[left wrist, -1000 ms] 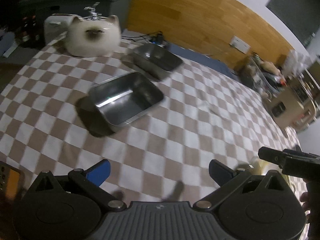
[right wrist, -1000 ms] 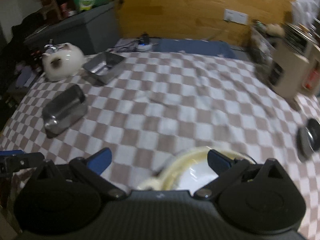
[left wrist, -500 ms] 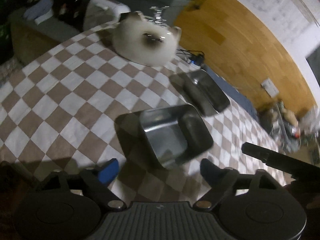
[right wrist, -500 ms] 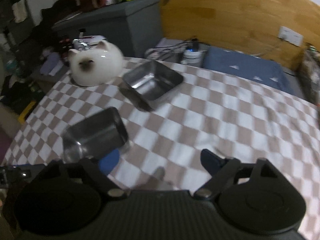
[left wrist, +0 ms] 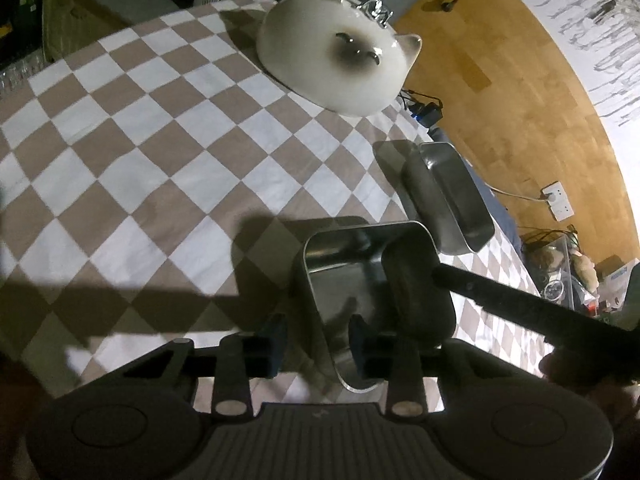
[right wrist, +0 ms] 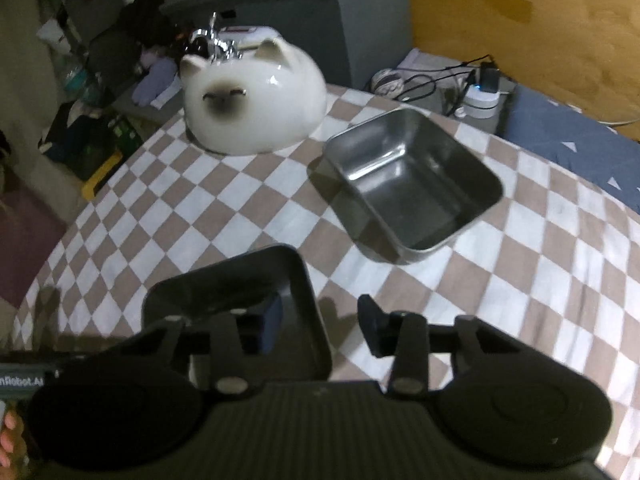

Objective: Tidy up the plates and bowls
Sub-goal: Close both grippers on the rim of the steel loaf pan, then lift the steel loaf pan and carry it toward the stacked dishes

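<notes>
A: What's nearest in each view?

B: Both grippers straddle the near steel tray (left wrist: 360,300). The left gripper (left wrist: 316,340) has its jaws spread partway, one finger outside the tray's left wall and one inside; I can't tell if the pads touch the metal yet. The right gripper (right wrist: 320,330) has its jaws spread about as far over the tray's right wall, one finger inside the tray and one outside over the cloth.

A: Where does the tray sit?

B: On the checkered cloth (left wrist: 132,168) over the surface, near the front edge. The cloth may be a bed cover; I can't say.

A: And farther out?

B: A second steel tray (right wrist: 416,184) rests upright, well apart from the first, farther and to the right. Beyond it, at the far left, is a white cat-shaped ceramic dish (right wrist: 256,100), upside down.

A: How will the near tray handle?

B: I judge it light, stiff and slick: thin polished metal. Pinching a straight wall near its middle should hold best; rounded corners would slip. Nesting it into the far tray looks likely, and soft cloth underneath may let it tip.
</notes>
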A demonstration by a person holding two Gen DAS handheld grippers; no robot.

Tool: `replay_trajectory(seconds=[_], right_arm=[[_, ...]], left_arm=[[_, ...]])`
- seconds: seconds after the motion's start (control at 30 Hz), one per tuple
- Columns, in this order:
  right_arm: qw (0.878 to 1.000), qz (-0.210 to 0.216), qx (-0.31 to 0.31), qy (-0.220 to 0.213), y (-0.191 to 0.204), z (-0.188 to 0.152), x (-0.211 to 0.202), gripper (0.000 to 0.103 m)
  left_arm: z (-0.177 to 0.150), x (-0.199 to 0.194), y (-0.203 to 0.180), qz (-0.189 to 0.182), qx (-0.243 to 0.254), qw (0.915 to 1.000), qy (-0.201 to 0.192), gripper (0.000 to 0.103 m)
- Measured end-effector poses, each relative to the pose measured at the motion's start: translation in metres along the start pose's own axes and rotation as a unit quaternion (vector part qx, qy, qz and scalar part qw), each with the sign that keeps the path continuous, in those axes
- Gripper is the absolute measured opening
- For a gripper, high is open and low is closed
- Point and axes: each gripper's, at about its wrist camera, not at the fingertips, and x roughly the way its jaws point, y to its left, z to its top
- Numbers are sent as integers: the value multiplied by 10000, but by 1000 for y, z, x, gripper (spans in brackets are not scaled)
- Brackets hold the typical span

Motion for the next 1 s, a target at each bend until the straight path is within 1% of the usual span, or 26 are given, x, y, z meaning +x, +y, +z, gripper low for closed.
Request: replay_trajectory(seconds=[0.03, 0.07, 0.1, 0.17, 0.2, 0.23, 0.3, 0.5, 0.63, 0.83, 1.0], right_arm=[[10000, 8, -19, 40, 1, 1, 3, 43], [10000, 13, -35, 72, 1, 1, 6, 38], [9999, 19, -51, 112, 2, 2, 9, 36], [9998, 21, -55, 200, 2, 2, 13, 21], [9997, 45, -43, 240, 3, 1, 15, 16], [9997, 48, -26, 257, 3, 0, 15, 15], [9997, 6, -48, 245, 4, -1, 12, 11], [9997, 134, -149, 153, 9, -14, -13, 9], [9999, 153, -9, 35, 11, -28, -37, 9], [9987, 120, 493, -57, 14, -65, -74, 9], [9967, 92, 804, -18, 15, -103, -93, 9]], left_arm=[[1, 2, 0, -20, -21, 10000, 16, 28], [3, 6, 0, -39, -35, 10000, 35, 24], [5, 8, 0, -46, -40, 10000, 56, 22], [8, 13, -1, 5, -26, 10000, 84, 16], [9, 14, -1, 58, 10, 9999, 85, 14], [9, 14, -1, 95, 72, 9999, 80, 11], [10, 11, -1, 132, 221, 9997, 55, 10], [10, 0, -2, 20, 459, 9989, 13, 9], [0, -9, -7, -57, 649, 9979, 63, 8], [-21, -25, -13, -168, 932, 9954, 139, 8], [-42, -32, -24, -135, 1419, 9894, 291, 8]])
